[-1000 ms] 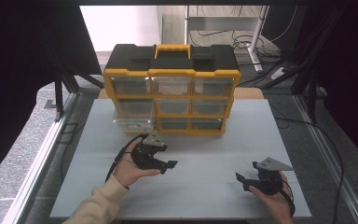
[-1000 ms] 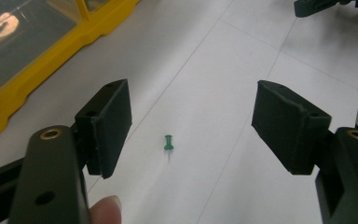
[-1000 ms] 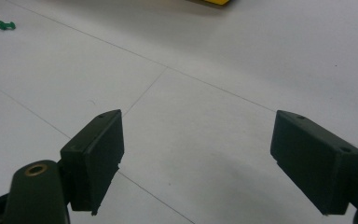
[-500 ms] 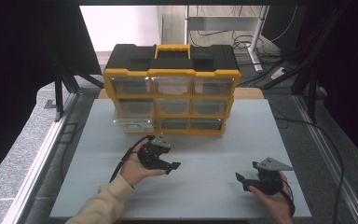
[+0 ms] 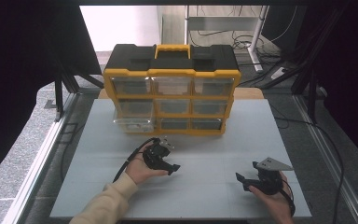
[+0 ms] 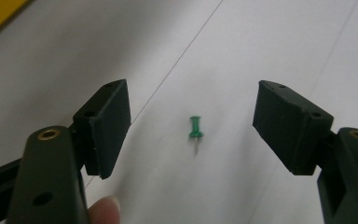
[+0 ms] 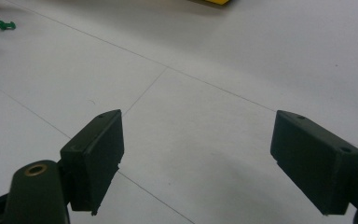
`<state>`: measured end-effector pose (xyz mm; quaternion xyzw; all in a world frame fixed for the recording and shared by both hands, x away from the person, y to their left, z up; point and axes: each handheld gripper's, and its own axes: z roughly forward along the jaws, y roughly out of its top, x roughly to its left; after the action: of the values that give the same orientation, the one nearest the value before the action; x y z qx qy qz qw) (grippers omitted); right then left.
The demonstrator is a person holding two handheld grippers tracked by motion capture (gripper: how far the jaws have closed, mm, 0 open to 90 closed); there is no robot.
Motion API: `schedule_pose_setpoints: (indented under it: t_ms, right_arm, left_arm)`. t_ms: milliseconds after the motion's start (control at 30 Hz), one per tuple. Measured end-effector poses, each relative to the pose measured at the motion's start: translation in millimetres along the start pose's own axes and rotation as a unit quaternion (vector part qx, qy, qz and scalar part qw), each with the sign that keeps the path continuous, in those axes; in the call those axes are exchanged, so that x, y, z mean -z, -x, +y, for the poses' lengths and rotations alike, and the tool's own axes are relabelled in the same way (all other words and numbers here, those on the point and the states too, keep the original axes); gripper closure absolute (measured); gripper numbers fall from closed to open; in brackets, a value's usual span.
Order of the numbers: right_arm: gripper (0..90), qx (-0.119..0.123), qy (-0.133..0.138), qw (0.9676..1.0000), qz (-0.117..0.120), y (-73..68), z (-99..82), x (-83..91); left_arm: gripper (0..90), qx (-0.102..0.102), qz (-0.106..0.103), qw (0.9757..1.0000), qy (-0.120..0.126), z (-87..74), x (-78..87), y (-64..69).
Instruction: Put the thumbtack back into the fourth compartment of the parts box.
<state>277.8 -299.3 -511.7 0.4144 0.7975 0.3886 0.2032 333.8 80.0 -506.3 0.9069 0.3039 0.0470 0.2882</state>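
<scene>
A small green push pin (image 6: 195, 133) lies on the white table, its point towards the camera, between the wide-apart jaws of my left gripper (image 6: 193, 114); neither pad touches it. In the high view the left gripper (image 5: 170, 161) hovers low over the table in front of the organizer, held by a hand in a cream sleeve. My right gripper (image 5: 242, 179) rests near the front right of the table, open, with bare table between its jaws (image 7: 198, 135). The same pin (image 7: 4, 24) lies far off at the top left of the right gripper view.
A yellow and black organizer case (image 5: 172, 88) with clear drawers stands at the back middle of the table (image 5: 261, 135). Its lower left drawer (image 5: 133, 123) is pulled out a little. Dark frames and cables surround the table.
The left hand has sunk and shifted a little to the right, away from the pulled-out drawer. Its jaws stayed wide. The right hand has not moved.
</scene>
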Motion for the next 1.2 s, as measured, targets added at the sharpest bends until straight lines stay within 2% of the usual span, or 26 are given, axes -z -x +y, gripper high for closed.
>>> schedule_pose_setpoints:
  t_ms: [200, 367, 433, 567, 800, 1067, 1200]
  right_arm:
    - [17.5, 0.001, 0.0, 1.0, 0.0, -0.2, 0.0, -0.2]
    - [17.5, 0.001, -0.001, 1.0, 0.0, -0.1, -0.1, -0.2]
    - [17.5, 0.0, -0.001, 1.0, 0.0, -0.1, -0.1, -0.1]
    - [17.6, 0.001, -0.001, 1.0, 0.0, -0.2, 0.0, -0.2]
    - [17.6, 0.002, -0.002, 1.0, -0.003, -0.6, 0.2, -0.1]
    - [17.6, 0.001, -0.001, 1.0, -0.001, -0.2, 0.0, -0.2]
    - [17.6, 0.001, 0.0, 1.0, -0.001, 0.1, -0.1, 0.1]
  left_arm:
    - [30.4, 0.001, 0.005, 0.9998, -0.02, -4.7, -10.1, -0.7]
    - [39.0, -0.015, 0.015, 0.9992, -0.034, -4.4, -14.9, 3.3]
    - [41.8, -0.02, 0.017, 0.9991, -0.033, -4.0, -14.6, 5.6]
    - [56.2, -0.027, 0.015, 0.999, -0.033, -3.7, -13.6, 7.7]
    - [81.0, -0.02, 0.009, 0.9992, -0.034, -2.6, -13.6, 7.7]
    - [83.0, -0.021, 0.009, 0.9992, -0.033, -2.4, -12.9, 8.0]
    - [83.1, -0.011, -0.003, 0.9998, -0.017, -2.4, -8.2, 6.5]
